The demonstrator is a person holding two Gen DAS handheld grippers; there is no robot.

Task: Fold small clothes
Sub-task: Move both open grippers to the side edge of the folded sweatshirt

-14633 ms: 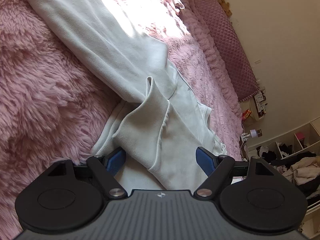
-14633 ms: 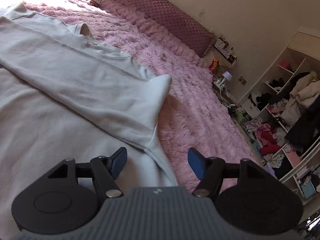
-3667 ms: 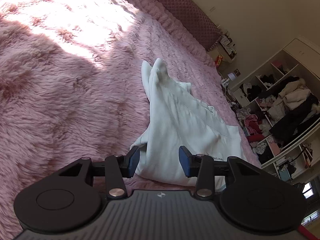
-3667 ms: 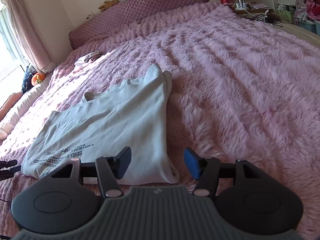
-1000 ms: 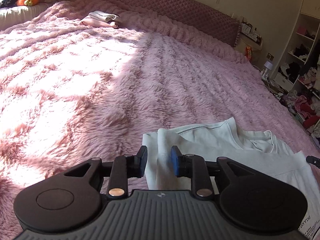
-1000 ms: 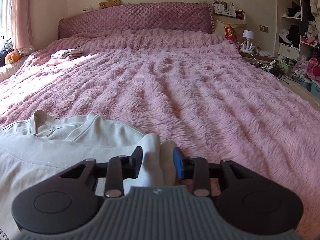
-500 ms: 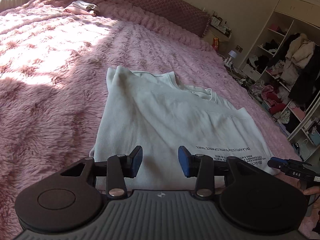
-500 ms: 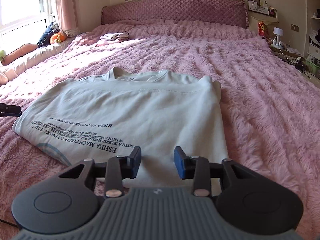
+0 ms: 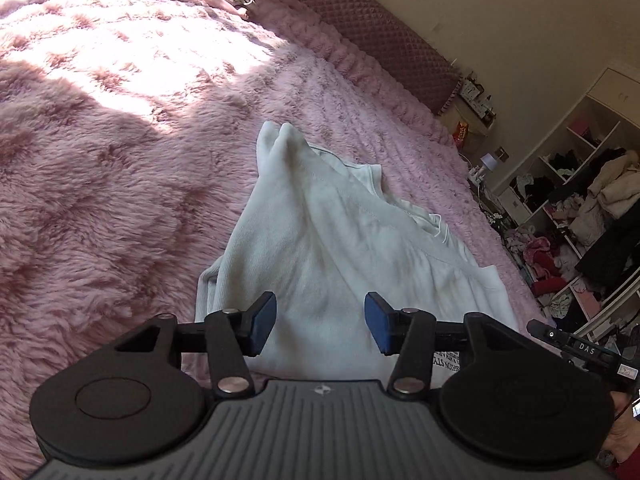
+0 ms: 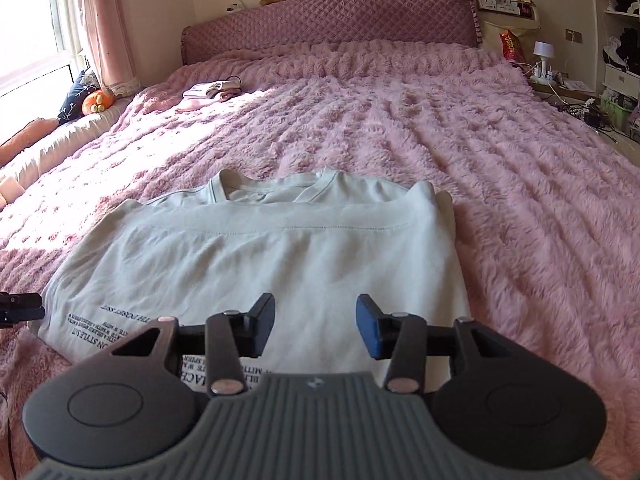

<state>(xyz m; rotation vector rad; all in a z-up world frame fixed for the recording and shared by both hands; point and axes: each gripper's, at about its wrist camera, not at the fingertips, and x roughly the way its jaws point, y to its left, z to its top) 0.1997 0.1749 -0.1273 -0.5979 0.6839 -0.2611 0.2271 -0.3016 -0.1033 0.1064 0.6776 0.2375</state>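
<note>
A pale white T-shirt (image 9: 332,248) with black lettering lies folded on the pink furry bedspread (image 9: 100,160); its collar and folded shoulder edge face the headboard. In the right wrist view the same T-shirt (image 10: 256,256) spreads out ahead of the fingers. My left gripper (image 9: 320,322) hovers over the shirt's near edge, its jaws opening, with nothing pinched between the blue pads. My right gripper (image 10: 316,326) hangs above the shirt's near hem by the lettering, its jaws also opening and holding nothing. The other gripper's tip (image 9: 576,344) shows at the right edge of the left wrist view.
A small stack of folded clothes (image 10: 212,91) lies far up the bed near the quilted headboard (image 10: 328,24). Cushions (image 10: 80,100) line the window side. Cluttered shelves (image 9: 580,208) and a nightstand with a lamp (image 10: 546,54) stand beyond the bed's right side.
Both grippers let go of the shirt's folded shoulder corners and drew back to its near edge. Their jaws have widened, and the left wrist view has rolled.
</note>
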